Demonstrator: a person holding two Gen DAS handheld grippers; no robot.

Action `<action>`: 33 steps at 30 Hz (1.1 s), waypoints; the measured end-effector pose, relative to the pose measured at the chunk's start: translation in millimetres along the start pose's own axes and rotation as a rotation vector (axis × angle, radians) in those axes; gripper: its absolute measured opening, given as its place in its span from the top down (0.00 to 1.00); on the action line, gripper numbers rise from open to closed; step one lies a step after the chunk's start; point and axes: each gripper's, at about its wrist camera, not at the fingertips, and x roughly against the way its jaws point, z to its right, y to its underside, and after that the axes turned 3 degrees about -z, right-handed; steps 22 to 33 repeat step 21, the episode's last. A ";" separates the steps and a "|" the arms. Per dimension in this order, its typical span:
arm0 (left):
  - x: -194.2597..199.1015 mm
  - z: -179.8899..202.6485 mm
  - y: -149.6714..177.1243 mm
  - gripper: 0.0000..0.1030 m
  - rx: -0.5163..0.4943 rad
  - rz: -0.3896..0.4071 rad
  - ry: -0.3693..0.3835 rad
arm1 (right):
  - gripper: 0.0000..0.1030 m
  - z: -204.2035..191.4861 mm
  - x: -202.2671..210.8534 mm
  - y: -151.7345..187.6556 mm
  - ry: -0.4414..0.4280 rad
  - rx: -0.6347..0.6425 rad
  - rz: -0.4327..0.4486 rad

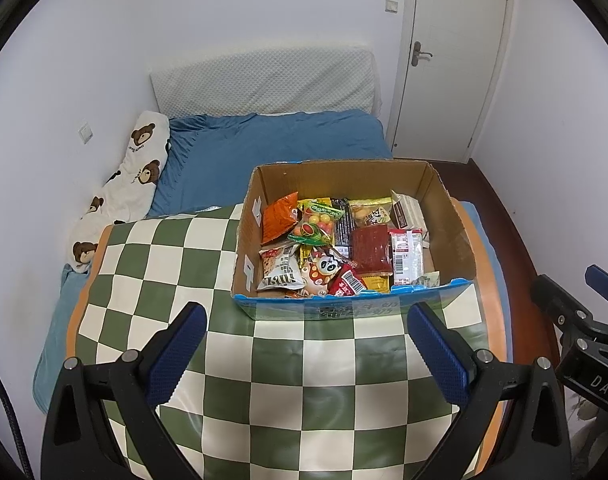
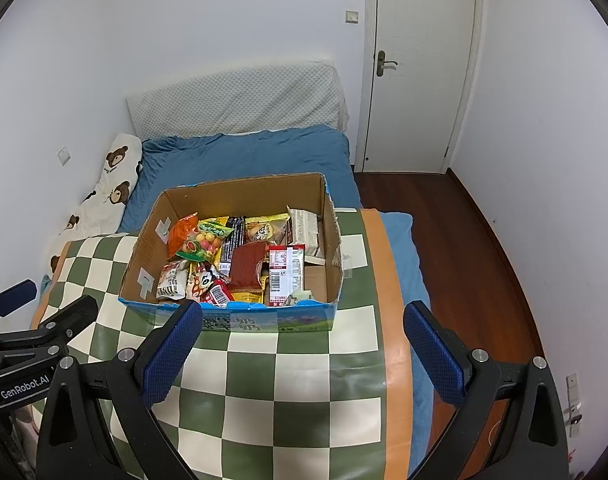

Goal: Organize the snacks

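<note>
Two grippers are held low over the near end of a checkered mat [image 1: 304,392], side by side and both pointed at the same cardboard box [image 1: 451,232]. The left gripper [image 1: 305,338] is spread wide with nothing between its blue pads, and the right gripper [image 2: 302,336] is spread just as wide and is likewise empty; such openings would suit a flat packet taken edge-on, though no packet is being reached for. Beyond the fingertips the box is set on the far part of the mat, its top open so that the contents can be seen and reached from above. The snacks [image 1: 335,240] are all gathered inside it, overlapping loosely, crowded toward its left side, with bare cardboard left at the right; none is seen on the mat. Such a scene would fit packets already collected as well as packets waiting to be sorted out. Farther off, a blue bed [image 1: 272,140] is seen against the wall, a door [image 1: 451,60] to its right.
</note>
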 end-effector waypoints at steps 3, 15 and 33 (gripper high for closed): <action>0.0 0.2 -0.1 0.00 0.000 0.001 0.000 | 0.01 0.0 -0.2 0.0 -0.001 0.001 0.001; 3.0 2.5 0.2 0.00 -0.002 0.007 0.005 | 0.01 2.0 7.2 -1.4 -0.003 -0.008 0.011; 5.8 3.7 0.6 0.00 -0.003 0.019 0.003 | 0.01 0.7 8.7 -0.7 -0.004 -0.005 0.011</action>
